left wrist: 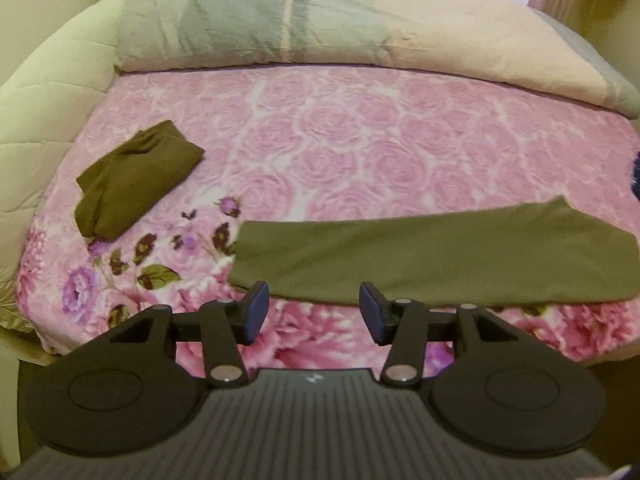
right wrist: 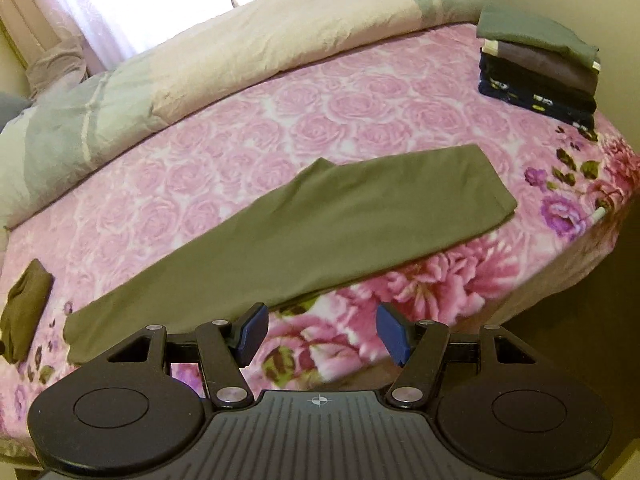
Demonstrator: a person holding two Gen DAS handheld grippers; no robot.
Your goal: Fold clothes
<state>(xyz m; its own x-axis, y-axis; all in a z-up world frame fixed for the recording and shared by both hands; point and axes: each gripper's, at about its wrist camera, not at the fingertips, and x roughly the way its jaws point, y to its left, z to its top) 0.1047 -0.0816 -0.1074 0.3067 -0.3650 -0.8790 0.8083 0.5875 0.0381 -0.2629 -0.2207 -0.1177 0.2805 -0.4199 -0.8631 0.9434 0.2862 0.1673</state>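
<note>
- The left gripper [left wrist: 314, 312] has its jaws spread with nothing between them, and it hovers above the near edge of the long olive garment [left wrist: 436, 256].
- The right gripper [right wrist: 322, 332] is spread too and empty, above the pink floral blanket [right wrist: 320, 120].
- In the right wrist view the olive garment lies flat as a long folded strip, running from about 8 o'clock up to 2 o'clock across the blanket.
- A darker olive bundle [left wrist: 136, 180] sits well apart at about 10 o'clock in the left view; a stack of folded clothes [right wrist: 536, 68] stands at 1 o'clock in the right view.
- Risk: the strip's near edge lies close to the bed's edge, so a pinch that catches one layer only could pull the fold open or drag it off.
- Risk: the plush blanket could be pinched with the cloth, since the strip lies flat on it.
- Risk: uneven lifting by the two grippers would skew the next fold.
- No brand, label or readable writing shows; only a small crosshair mark on each gripper body.
</note>
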